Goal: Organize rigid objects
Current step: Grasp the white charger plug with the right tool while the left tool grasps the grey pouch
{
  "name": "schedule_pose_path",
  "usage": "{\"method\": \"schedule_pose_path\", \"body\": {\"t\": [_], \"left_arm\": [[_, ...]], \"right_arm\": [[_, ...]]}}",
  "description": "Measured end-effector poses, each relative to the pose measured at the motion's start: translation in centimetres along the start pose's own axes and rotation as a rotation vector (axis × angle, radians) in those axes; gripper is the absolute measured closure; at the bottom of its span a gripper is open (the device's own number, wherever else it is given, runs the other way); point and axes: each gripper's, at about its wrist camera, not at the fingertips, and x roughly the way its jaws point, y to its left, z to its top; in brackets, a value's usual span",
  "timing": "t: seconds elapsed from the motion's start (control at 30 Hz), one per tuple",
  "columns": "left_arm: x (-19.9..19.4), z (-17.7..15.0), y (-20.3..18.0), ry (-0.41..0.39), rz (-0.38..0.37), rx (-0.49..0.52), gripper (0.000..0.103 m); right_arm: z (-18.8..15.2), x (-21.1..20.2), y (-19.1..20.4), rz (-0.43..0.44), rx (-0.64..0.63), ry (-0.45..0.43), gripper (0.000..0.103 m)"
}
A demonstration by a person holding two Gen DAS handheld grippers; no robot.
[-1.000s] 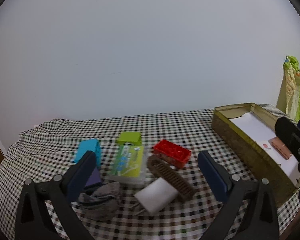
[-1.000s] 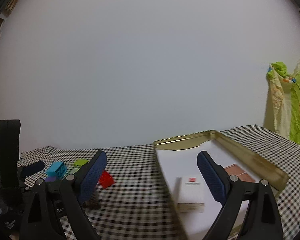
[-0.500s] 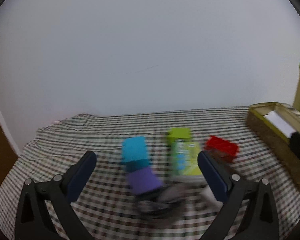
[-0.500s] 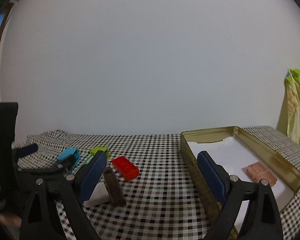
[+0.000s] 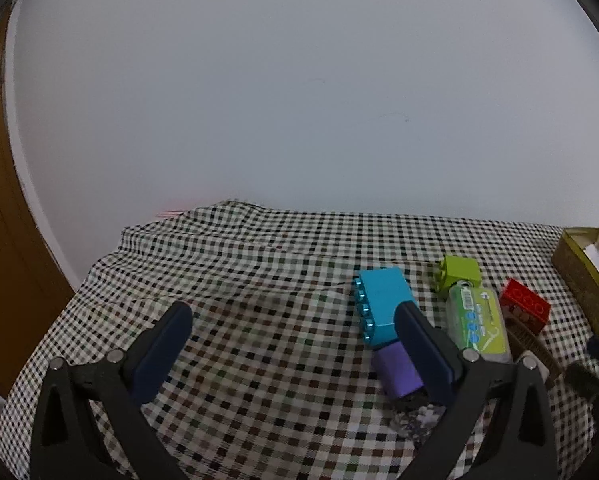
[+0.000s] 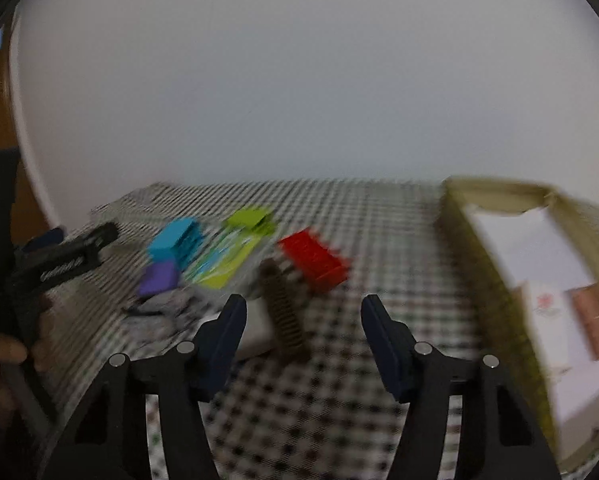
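1. No writing can be read: the clear case [image 5: 478, 320] has a barcode strip and a green printed card with blue dots, its text too small; the white box [image 6: 546, 300] in the tin bears a red mark, blurred.
2. The blue brick [image 5: 383, 305] lies on its side on the checked surface [image 5: 239, 300], studs facing left, with a purple block [image 5: 396, 369] touching its near end.
3. A green brick [image 5: 458, 277] sits just behind the case; a red brick [image 5: 524, 306] lies right of it, studs up.
4. A brown ridged piece [image 6: 284, 311] lies near the red brick, beside a white block [image 6: 255, 330].
5. The gold tin [image 6: 495, 280] stands at the right, holding white paper and a pink-brown piece [image 6: 593, 318].
6. The left gripper [image 5: 295, 336] has jaws wide, empty, over bare cloth; its right finger overlaps the purple block.
7. The right gripper [image 6: 302, 330] has jaws that have just been closing, at middling width, gripping nothing; the brown piece shows between them.
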Motion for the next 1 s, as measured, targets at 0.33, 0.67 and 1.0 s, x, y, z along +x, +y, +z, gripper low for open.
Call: {"method": "schedule_pose_path", "body": {"t": [0.33, 0.67, 1.0], "left_arm": [[0.0, 0.1, 0.8, 0.035, -0.034, -0.032, 0.001], [-0.1, 0.1, 1.3, 0.055, -0.040, -0.054, 0.001], [0.2, -0.1, 1.2, 0.067, -0.047, -0.052, 0.001]], "right_arm": [[-1.1, 2.8, 1.9, 0.085, 0.009, 0.171, 0.040], [0.1, 5.5, 3.5, 0.064, -0.065, 0.211, 0.035], [-0.9, 3.1, 3.5, 0.199, -0.149, 0.179, 0.035]]}}
